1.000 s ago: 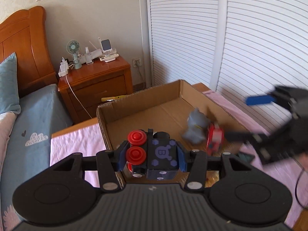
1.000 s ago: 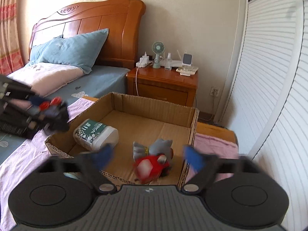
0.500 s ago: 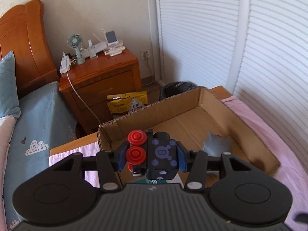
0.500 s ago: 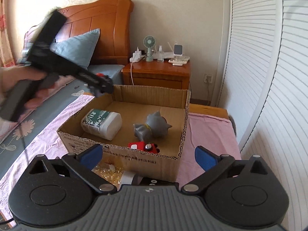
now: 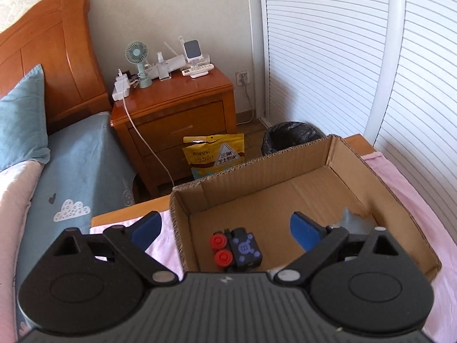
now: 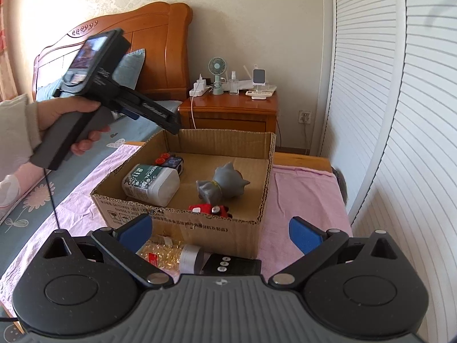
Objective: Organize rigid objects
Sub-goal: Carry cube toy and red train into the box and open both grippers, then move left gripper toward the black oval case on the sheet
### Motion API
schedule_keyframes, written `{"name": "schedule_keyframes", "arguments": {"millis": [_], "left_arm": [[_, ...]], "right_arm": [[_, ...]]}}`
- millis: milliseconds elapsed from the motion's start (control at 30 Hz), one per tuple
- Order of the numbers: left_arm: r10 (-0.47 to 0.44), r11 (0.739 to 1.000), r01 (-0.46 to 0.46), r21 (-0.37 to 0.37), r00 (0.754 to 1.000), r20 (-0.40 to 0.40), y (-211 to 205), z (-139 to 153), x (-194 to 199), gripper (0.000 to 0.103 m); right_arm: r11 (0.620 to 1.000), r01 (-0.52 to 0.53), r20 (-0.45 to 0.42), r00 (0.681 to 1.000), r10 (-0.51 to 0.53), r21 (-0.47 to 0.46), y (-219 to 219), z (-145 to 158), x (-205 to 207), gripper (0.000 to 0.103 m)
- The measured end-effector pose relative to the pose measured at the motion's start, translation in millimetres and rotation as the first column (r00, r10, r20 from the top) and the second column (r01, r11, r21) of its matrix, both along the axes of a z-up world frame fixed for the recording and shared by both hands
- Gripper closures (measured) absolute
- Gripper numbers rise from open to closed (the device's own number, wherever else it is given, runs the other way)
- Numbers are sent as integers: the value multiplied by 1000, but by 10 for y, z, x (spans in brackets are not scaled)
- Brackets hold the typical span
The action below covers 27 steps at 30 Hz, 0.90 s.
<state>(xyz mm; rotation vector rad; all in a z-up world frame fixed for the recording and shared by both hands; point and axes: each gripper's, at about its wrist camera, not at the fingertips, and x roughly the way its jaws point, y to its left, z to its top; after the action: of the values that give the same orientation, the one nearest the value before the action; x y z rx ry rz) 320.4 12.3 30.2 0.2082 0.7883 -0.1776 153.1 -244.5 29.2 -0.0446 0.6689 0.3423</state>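
The black toy train [image 5: 237,248] with red wheels, clamped in the left gripper [image 5: 225,228] a second ago, now lies on the floor of the cardboard box [image 5: 257,171], in its near-left corner. The left gripper's jaws have just been opening and stand wide apart above it, nothing between them. In the right wrist view the white bottle [image 6: 151,181], grey cat figure [image 6: 221,183] and red toy [image 6: 210,210] share the box. The right gripper [image 6: 221,230] is released, empty, over a pill jar [image 6: 171,254] on the pink-clothed worktop [image 6: 302,200].
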Motion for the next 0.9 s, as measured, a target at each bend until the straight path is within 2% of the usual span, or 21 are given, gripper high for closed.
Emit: {"name": "schedule_keyframes", "arguments": {"millis": [300,467,567,700,800,900], "left_arm": [[-16,1000,15,7,1000,13,120,170,-523,7],[-6,1000,6,2,1000,17,208,200,-899,7],[3,1000,-3,-12,1000,5,274,171,-1100,6],[39,999,-39,-26,999,0,373,28,-1390,6],[75,996,-76,-57,997,-19,477,-140,-1580,6],[125,990,-127,-55,991,-43,568,-338,-1746,6]], "right_arm": [[1000,16,9,1000,-16,13,23,64,-228,0],[999,20,-1,1000,-20,44,4,68,-343,0],[999,20,5,1000,-20,28,30,43,-441,0],[1000,31,37,999,-31,4,46,-6,-578,0],[999,39,22,999,-39,17,0,-53,-618,0],[999,53,4,999,-53,0,-30,-135,-640,0]]}}
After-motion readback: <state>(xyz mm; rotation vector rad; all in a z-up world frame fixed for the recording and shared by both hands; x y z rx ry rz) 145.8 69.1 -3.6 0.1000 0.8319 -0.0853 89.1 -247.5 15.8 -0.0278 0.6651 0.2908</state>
